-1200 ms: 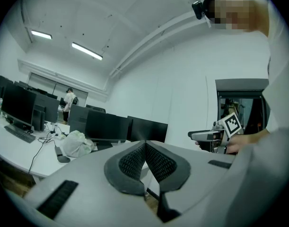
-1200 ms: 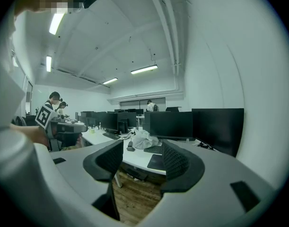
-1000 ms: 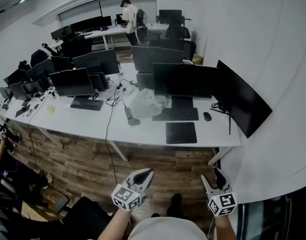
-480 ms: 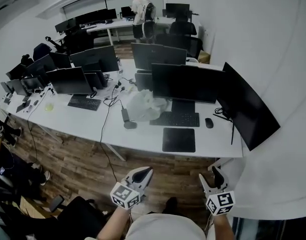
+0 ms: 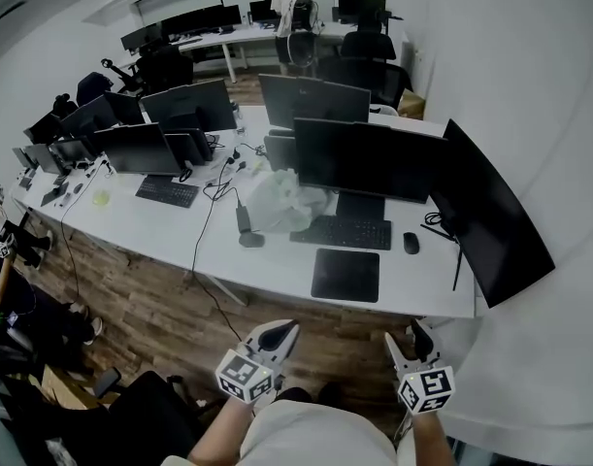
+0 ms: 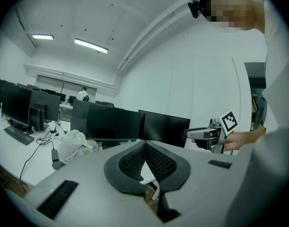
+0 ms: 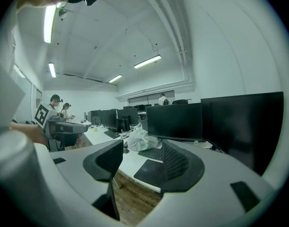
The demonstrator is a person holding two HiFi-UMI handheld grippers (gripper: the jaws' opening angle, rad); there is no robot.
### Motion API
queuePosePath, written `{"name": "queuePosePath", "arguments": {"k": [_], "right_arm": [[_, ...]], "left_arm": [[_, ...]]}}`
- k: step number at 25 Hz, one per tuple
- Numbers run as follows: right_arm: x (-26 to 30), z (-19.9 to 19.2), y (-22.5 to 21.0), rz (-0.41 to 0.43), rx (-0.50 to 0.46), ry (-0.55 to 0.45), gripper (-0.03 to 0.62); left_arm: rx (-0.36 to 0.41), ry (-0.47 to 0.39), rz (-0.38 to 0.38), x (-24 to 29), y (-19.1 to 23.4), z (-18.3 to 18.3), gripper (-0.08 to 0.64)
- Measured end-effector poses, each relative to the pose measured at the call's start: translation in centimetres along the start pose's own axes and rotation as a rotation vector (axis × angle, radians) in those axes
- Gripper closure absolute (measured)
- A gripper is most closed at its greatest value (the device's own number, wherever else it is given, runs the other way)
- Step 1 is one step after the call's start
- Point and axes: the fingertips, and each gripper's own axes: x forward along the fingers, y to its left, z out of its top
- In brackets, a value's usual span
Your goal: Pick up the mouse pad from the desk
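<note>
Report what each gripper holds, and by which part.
Nothing: left gripper shut, empty; right gripper open, empty; mouse pad lies on the desk.

Near the table's [image 5: 277, 260] right end a black keyboard [image 5: 341, 232] lies before a dark monitor [image 5: 369, 161], a mouse [image 5: 411, 244] just beside it. A crumpled white bag [image 5: 281, 202] (plastic, by its look) sits left of the keyboard.

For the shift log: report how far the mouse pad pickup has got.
Done: nothing yet. The mouse pad lies flat on the desk, in front of the keyboard, untouched. In hand: nothing. The left gripper is shut and empty, and the right gripper is open and empty. Both are short of the desk edge. Left: reach the pad, grip it, lift it.
</note>
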Motion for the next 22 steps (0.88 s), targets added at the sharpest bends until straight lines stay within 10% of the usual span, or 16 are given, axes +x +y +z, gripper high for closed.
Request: {"name": "queuePosePath", "arguments": {"k": [22], "right_arm": [[9.7, -2.0, -5.9, -0.023, 0.037, 0.129, 0.324]], "left_arm": [[-0.034, 0.067, -0.053, 10.7, 7.0, -0.6, 0.543]]}}
